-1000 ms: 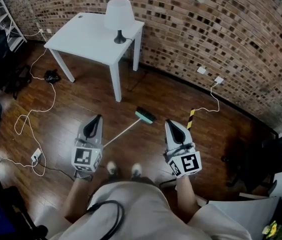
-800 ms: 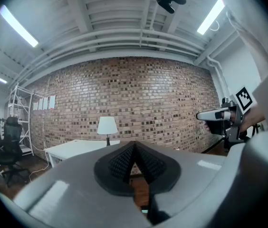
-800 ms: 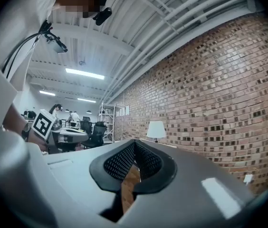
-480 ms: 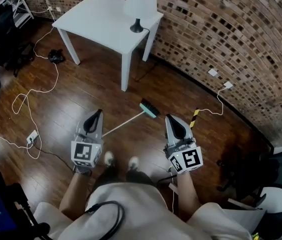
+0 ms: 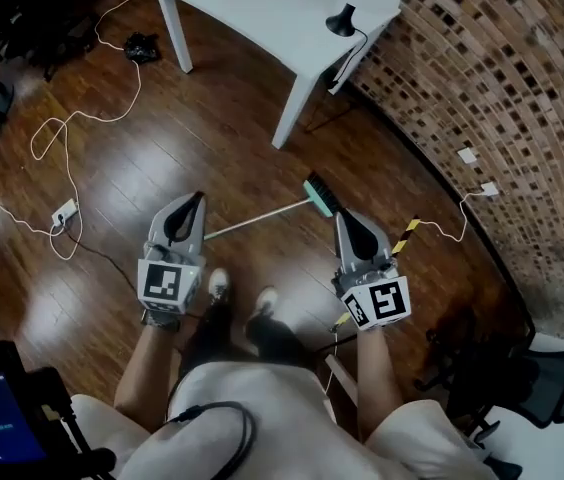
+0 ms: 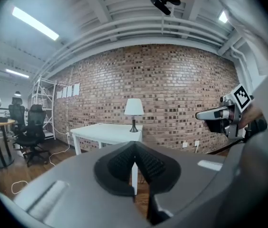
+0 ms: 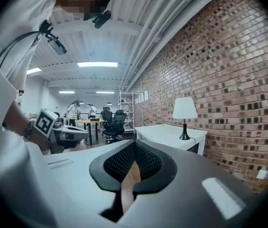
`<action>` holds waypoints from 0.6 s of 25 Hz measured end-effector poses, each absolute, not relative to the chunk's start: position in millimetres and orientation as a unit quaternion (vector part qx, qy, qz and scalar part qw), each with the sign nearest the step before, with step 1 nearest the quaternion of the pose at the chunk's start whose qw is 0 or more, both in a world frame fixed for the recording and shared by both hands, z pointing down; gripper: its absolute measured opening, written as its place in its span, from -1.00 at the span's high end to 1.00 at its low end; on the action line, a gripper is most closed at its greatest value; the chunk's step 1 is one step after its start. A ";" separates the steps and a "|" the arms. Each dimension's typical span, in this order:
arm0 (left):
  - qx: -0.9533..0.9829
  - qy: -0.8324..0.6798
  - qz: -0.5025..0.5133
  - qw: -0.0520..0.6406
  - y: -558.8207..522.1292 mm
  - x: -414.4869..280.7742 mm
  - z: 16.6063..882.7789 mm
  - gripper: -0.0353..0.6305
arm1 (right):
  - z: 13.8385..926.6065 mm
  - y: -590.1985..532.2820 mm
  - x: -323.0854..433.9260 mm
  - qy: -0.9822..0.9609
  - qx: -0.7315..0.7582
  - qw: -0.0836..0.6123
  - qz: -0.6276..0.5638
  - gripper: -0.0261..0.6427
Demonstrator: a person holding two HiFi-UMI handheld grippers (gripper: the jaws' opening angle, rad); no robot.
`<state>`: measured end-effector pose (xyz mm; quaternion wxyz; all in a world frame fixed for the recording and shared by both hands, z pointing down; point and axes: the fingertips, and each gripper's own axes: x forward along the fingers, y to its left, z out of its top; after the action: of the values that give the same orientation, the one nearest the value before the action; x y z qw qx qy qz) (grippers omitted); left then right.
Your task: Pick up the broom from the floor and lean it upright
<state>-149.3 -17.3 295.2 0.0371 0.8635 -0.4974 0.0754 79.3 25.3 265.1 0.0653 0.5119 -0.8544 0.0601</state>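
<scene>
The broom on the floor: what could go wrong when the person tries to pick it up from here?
Both the left gripper and right gripper are shut; if not opened, they may only push the thin broom handle away. Raising it could swing the handle into the white table. The white cable lying left of the person might trip them.
</scene>
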 end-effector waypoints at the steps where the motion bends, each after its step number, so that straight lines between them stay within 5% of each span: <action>1: 0.860 -0.503 0.074 0.042 -22.1 -154.6 301.1 0.89 | 271.6 16.4 73.2 -0.858 0.505 0.068 0.063 0.88; 15: 0.821 -0.551 0.099 0.113 -27.7 -210.7 444.6 0.89 | 430.8 -43.0 -17.8 -0.904 0.396 0.140 0.081 0.88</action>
<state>-210.7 -27.7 444.6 0.1131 0.8207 -0.5512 0.0994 -17.8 -43.0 430.8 0.1401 0.3964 -0.9037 0.0811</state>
